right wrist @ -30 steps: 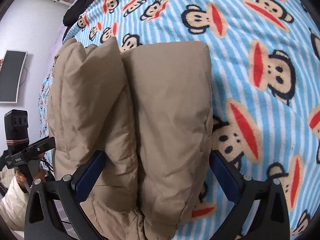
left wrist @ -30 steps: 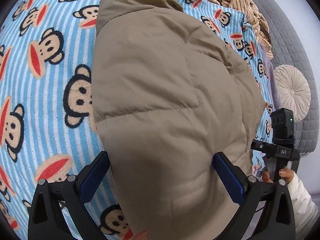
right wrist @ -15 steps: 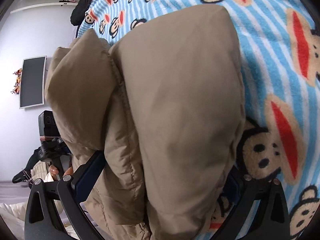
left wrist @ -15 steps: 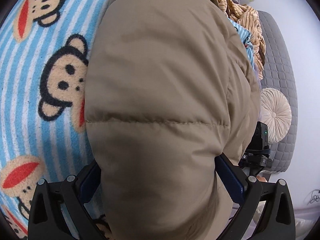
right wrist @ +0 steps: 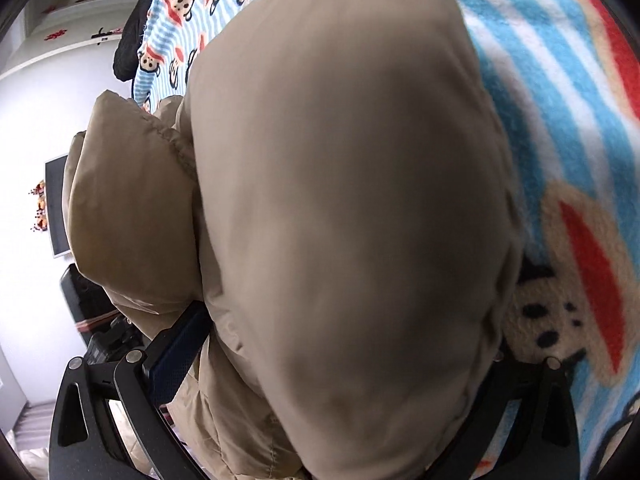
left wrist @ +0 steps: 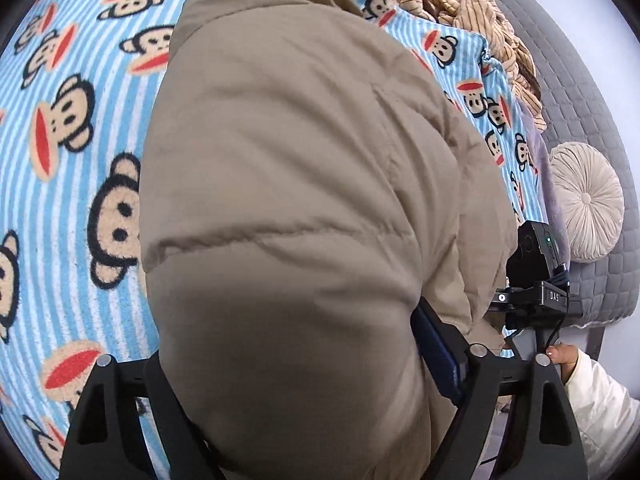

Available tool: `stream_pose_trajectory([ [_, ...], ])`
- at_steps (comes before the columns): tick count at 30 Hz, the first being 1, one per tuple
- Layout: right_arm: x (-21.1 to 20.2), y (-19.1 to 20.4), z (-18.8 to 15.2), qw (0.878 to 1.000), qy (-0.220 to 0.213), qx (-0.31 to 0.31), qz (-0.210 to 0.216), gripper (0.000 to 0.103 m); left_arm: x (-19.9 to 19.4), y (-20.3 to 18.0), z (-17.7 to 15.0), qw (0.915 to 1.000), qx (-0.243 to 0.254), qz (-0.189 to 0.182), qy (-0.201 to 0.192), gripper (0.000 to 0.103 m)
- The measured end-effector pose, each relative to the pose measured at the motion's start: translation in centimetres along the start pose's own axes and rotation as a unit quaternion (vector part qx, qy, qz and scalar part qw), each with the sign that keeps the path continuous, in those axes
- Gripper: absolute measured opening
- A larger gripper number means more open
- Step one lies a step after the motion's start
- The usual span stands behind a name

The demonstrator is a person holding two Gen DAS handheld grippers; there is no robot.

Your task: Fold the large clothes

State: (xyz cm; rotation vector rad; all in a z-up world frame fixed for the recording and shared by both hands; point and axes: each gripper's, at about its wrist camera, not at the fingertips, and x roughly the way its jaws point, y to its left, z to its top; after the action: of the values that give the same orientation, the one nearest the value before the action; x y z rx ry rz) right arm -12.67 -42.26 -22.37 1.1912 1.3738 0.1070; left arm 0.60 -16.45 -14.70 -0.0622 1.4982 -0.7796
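A tan puffer jacket lies folded in a thick bundle on a blue striped monkey-print blanket. My left gripper straddles its near end and its jaws are closing. The blue pad presses the fabric, and the other pad is hidden under the bulge. In the right wrist view the jacket fills the frame, with a second fold to its left. My right gripper stands wide around the near end, one pad beside the fabric and the other hidden. The blanket shows on the right.
A striped tan garment is heaped at the blanket's far edge. A round pleated cushion rests against a grey quilted headboard. A person's white sleeve holds the other gripper's handle. A dark screen hangs on the wall.
Both grippers have pushed further onto the jacket, which now bulges over their fingers. The left jaws have narrowed. The right gripper has dropped and rolled, still as wide as before.
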Motion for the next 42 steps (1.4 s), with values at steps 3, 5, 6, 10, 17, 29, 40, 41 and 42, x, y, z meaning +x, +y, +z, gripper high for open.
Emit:
stream_pose_trajectory([
  [3, -0.8, 0.1, -0.9, 1.000, -0.008, 0.008, 0.021, 0.083, -1.1, -1.6, 0.1, 0.9995, 0.025, 0.014, -0.013, 0.080],
  [5, -1.3, 0.3, -1.4, 0.999, -0.012, 0.015, 0.036, 0.069, -2.1, -2.3, -0.1, 0.9988, 0.040, 0.021, -0.019, 0.080],
  [6, -1.5, 0.6, -1.7, 0.999, -0.013, 0.013, 0.040, 0.066, -2.7, -2.8, -0.1, 0.9984, 0.046, 0.024, -0.022, 0.080],
  [10, -1.8, 2.1, -2.3, 0.998, -0.020, -0.002, 0.054, 0.061, -5.2, -3.9, 0.4, 0.9960, 0.072, 0.031, -0.043, 0.080],
  [17, -1.1, 6.0, -3.0, 0.997, -0.037, -0.029, 0.055, 0.061, -9.3, -1.8, 1.2, 0.9927, 0.090, 0.031, -0.073, 0.080],
  [29, 7.1, 15.4, -6.3, 0.997, -0.052, -0.053, 0.030, 0.061, -17.4, 14.3, 1.5, 0.9935, 0.068, 0.041, -0.082, 0.080],
  [40, 13.7, 20.3, -6.5, 0.996, -0.046, -0.068, -0.018, 0.063, -19.1, 26.1, 2.4, 0.9942, -0.015, 0.068, -0.082, 0.080],
  [41, 13.6, 20.3, -6.4, 0.996, -0.044, -0.067, -0.027, 0.063, -18.9, 26.5, 2.2, 0.9943, -0.019, 0.066, -0.082, 0.080],
  [42, 13.3, 20.1, -6.5, 0.996, -0.043, -0.066, -0.036, 0.063, -18.8, 26.8, 2.1, 0.9943, -0.020, 0.065, -0.082, 0.080],
])
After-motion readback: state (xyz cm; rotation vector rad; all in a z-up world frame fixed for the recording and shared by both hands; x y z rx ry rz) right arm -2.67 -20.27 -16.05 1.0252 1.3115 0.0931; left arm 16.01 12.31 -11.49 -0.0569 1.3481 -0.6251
